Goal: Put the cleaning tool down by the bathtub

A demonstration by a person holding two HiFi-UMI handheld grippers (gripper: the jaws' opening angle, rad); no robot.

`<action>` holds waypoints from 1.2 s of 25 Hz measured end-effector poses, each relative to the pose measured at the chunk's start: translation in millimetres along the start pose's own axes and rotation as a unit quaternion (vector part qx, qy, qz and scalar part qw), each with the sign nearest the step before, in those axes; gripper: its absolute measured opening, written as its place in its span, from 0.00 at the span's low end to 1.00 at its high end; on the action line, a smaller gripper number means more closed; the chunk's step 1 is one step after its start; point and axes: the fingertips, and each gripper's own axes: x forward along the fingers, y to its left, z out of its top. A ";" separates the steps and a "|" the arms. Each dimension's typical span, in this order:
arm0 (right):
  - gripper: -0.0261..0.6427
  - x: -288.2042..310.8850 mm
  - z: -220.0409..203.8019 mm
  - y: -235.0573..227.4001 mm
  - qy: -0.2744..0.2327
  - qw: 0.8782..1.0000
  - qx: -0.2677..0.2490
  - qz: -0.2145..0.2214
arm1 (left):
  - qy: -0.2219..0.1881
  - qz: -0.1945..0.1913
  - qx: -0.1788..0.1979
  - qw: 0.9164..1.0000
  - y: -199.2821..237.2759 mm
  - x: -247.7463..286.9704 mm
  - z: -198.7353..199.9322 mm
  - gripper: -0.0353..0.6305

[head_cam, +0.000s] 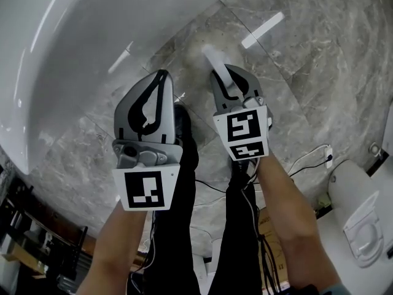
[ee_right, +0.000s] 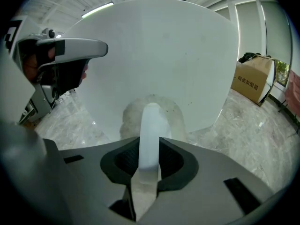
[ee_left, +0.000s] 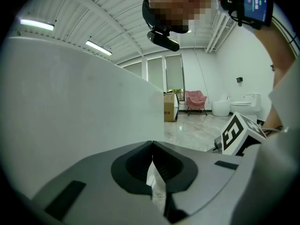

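The cleaning tool is a brush with a white handle point(head_cam: 216, 59) point(ee_right: 151, 130) and a pale fluffy head point(ee_right: 176, 116). My right gripper point(head_cam: 231, 74) point(ee_right: 150, 146) is shut on the handle, and the head points down at the marble floor just beside the white bathtub point(head_cam: 61, 54) point(ee_right: 164, 55). In the head view the brush head is a blur near the tub's foot. My left gripper point(head_cam: 161, 74) point(ee_left: 151, 144) is shut with nothing in it, close to the tub wall point(ee_left: 70, 116) and to the left of the right gripper.
A white toilet point(head_cam: 362, 220) stands at the lower right, with a white cable point(head_cam: 307, 158) on the floor near it. A cardboard box point(ee_right: 255, 83) sits past the tub. Dark shelving point(head_cam: 24, 226) is at the lower left. The person's legs point(head_cam: 178, 226) stand below the grippers.
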 end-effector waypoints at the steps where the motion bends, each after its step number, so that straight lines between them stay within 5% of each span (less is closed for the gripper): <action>1: 0.18 3.5 -3.8 0.0 0.002 1.000 0.000 0.000 | 0.001 -0.002 0.000 1.000 -0.8 0.8 -2.5 0.08; 30: 0.18 78.6 -53.0 4.4 0.028 1.000 0.006 0.009 | 0.017 -0.020 0.005 1.000 1.2 14.5 -45.6 0.08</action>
